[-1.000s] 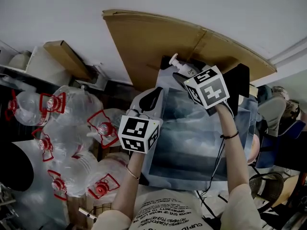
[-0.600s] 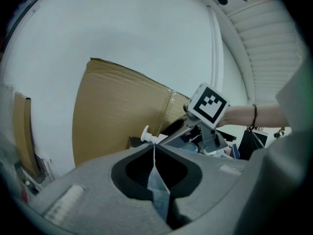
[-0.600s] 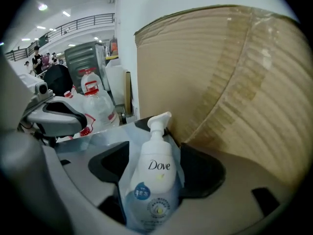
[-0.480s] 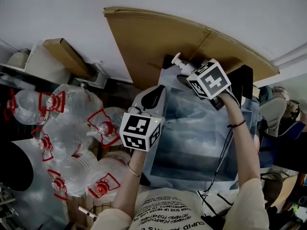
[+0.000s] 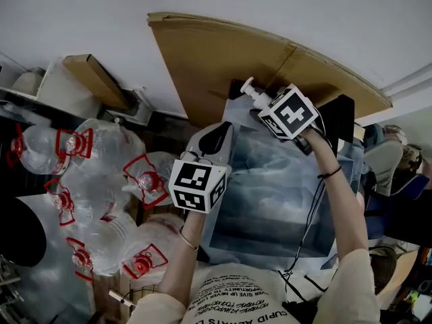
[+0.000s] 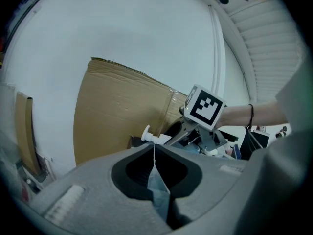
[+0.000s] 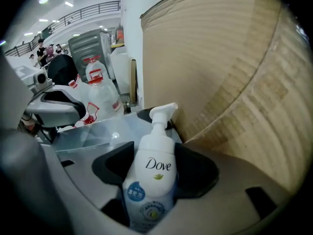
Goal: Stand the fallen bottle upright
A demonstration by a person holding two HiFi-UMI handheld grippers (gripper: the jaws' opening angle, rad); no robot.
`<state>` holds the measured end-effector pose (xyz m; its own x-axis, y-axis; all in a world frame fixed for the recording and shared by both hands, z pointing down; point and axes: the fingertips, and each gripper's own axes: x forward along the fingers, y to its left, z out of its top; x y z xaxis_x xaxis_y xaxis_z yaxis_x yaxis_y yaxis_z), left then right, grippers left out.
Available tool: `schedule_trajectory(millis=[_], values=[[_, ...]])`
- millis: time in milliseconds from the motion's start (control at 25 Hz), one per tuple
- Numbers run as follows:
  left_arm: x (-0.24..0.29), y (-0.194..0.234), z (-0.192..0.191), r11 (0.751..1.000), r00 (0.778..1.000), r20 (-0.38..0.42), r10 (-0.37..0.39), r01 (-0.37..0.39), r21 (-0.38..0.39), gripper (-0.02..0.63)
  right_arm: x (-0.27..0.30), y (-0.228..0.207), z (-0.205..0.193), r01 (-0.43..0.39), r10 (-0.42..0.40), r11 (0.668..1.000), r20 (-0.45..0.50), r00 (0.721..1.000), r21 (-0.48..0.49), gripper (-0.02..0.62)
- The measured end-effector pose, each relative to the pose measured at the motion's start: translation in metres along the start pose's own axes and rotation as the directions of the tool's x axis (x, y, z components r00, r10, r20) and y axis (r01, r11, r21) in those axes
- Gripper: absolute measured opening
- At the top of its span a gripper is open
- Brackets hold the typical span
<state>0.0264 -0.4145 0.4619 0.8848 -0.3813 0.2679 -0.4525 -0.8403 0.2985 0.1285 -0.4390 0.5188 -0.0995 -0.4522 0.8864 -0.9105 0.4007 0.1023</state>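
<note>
The bottle (image 7: 150, 173) is smooth glossy white plastic, the cardboard (image 5: 216, 59) matt and ribbed, the water jugs (image 5: 101, 154) clear plastic.

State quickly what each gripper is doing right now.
Left gripper: closed, pinching the blue sheet.
Right gripper: jaws just closing, pads apparently pressing the Dove bottle.
</note>
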Motion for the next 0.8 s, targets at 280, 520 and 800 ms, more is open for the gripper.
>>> schedule_trajectory(millis=[280,520,800], values=[[-0.004,-0.003,0.0,1.0,1.0,0.001,0.004,-0.004,0.007,0.028,-0.006,-0.004,-0.003,0.055,-0.055,0.998,0.007,0.998,0.028,0.259],[-0.008,-0.004,0.004,1.0,1.0,0.009,0.007,-0.007,0.008,0.028,-0.017,-0.003,0.003,0.085,-0.086,0.996,0.037,0.996,0.035,0.256],[-0.01,-0.01,0.008,1.0,1.0,0.015,-0.001,0.001,0.016,0.028,-0.034,-0.004,0.014,0.111,-0.116,0.993,0.102,0.988,0.045,0.252]])
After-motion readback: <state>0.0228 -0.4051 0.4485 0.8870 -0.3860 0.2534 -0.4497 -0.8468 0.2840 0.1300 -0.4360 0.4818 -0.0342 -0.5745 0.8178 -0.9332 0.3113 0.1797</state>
